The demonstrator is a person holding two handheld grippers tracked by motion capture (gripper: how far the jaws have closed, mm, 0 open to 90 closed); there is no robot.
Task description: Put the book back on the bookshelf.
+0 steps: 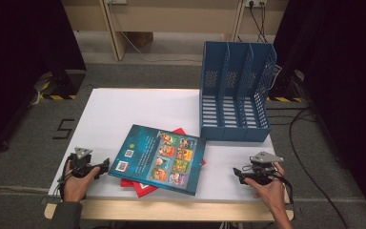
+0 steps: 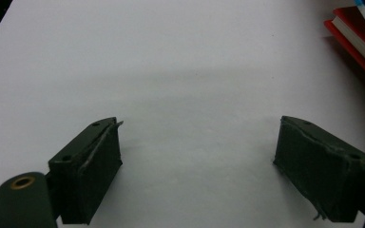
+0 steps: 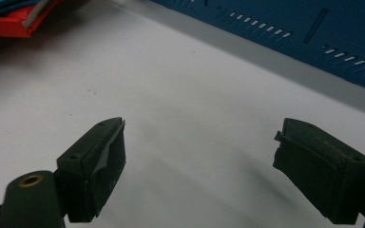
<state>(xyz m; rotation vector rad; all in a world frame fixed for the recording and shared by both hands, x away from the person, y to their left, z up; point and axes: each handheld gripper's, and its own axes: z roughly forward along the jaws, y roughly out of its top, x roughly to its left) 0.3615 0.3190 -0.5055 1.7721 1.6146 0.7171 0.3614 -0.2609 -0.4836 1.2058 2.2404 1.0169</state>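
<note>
At the near edge of the desk (image 1: 171, 210), two hands come in from below, each holding a gripper. The left gripper (image 1: 106, 164) rests low over the white sheet (image 1: 124, 109) at the near left, and its own view shows its fingers (image 2: 88, 175) spread wide apart with bare white surface between them, nothing held. The right gripper (image 1: 236, 172) sits at the near right, pointing toward the middle of the desk; its fingers (image 3: 95, 168) are likewise released and wide apart over the white surface.

Between the two grippers lies a blue-green book (image 1: 159, 157), flat and turned at an angle, its cover showing a grid of small colourful pictures. It lies on top of a red book (image 1: 138, 187), whose corners stick out below and at the upper right. The left gripper is just beside the stack's left corner without touching it; the right gripper is somewhat farther from the stack's right side.

Farther back, at the right of the white sheet, stands a blue file rack (image 1: 236, 90) with three upright compartments open toward the near side, all of them holding nothing. Its near corner is close to the blue-green book's upper right corner. In the right gripper view the rack's slotted blue wall runs across the top right.

Beyond the desk, grey floor (image 1: 138, 74) stretches to pale wooden furniture (image 1: 171, 16) at the far wall.
</note>
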